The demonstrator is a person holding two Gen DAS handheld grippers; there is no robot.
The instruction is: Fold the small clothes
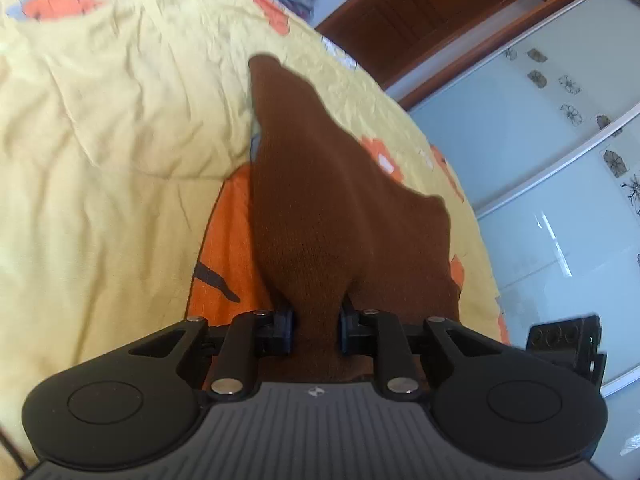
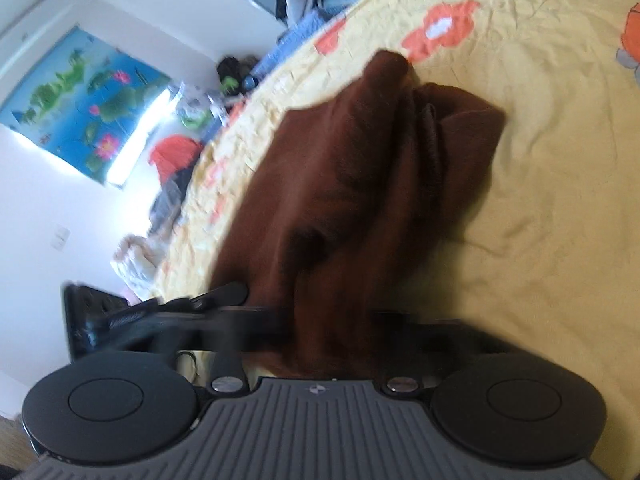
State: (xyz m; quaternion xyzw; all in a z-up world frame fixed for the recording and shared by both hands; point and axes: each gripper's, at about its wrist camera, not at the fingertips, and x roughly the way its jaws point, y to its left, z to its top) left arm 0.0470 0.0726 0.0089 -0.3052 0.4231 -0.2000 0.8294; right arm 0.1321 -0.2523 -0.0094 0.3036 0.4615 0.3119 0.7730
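So on the left side, the left gripper (image 1: 316, 330) has its two black fingers (image 1: 285, 326) pinched in tight on a bunched fold of the brown knit garment (image 1: 320, 200), cloth squeezed right between the pads. From there the garment fans out ahead over the yellow bedspread (image 1: 120, 140) with the orange flower prints, one corner pointing away toward the wooden wardrobe (image 1: 420, 8) and the frosted sliding doors (image 1: 540, 200). Over on the right, the right gripper (image 2: 328, 326) is pretty blurry, but its jaws look closed in on the same brown cloth, which lies rumpled on the bed near its edge, blue poster (image 2: 80, 108) on the wall behind.
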